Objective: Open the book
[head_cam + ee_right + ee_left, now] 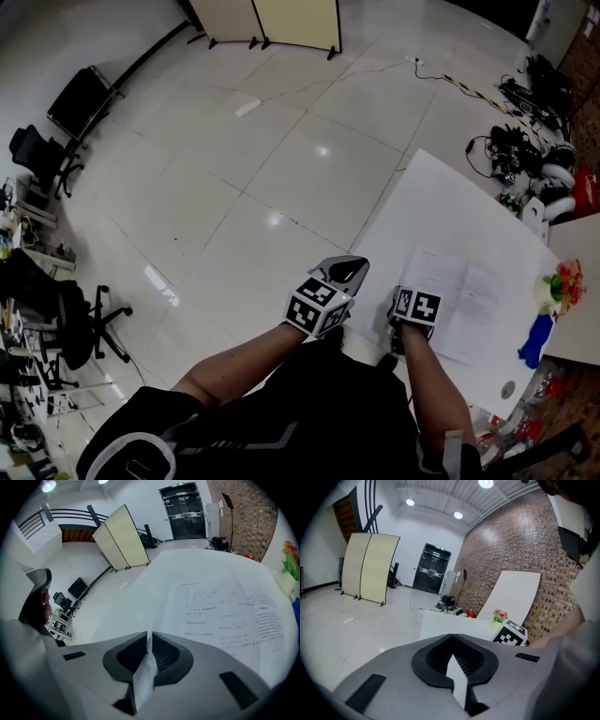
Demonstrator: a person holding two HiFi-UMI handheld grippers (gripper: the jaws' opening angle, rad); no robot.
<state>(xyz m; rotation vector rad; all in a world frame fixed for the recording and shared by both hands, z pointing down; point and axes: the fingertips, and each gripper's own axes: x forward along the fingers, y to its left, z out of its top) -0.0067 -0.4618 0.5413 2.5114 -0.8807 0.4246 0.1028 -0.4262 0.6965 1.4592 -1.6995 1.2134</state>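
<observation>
The book (464, 300) lies open on the white table (441, 197), its printed pages facing up. In the right gripper view those pages (225, 616) spread out just ahead of the jaws. My right gripper (412, 314) hangs over the book's near left edge, pointing steeply down; its jaws (147, 641) are closed together, with only a thin white sliver showing in the seam. My left gripper (349, 272) is off the table's left edge, over the floor. Its jaws (457, 660) also meet, and nothing is held in them.
A small pot of flowers (562, 281) and a blue object (536, 339) stand at the table's right end. Cables and gear (520, 155) lie on the floor beyond the table. A folding screen (281, 19) stands at the back, and office chairs (84, 328) at the left.
</observation>
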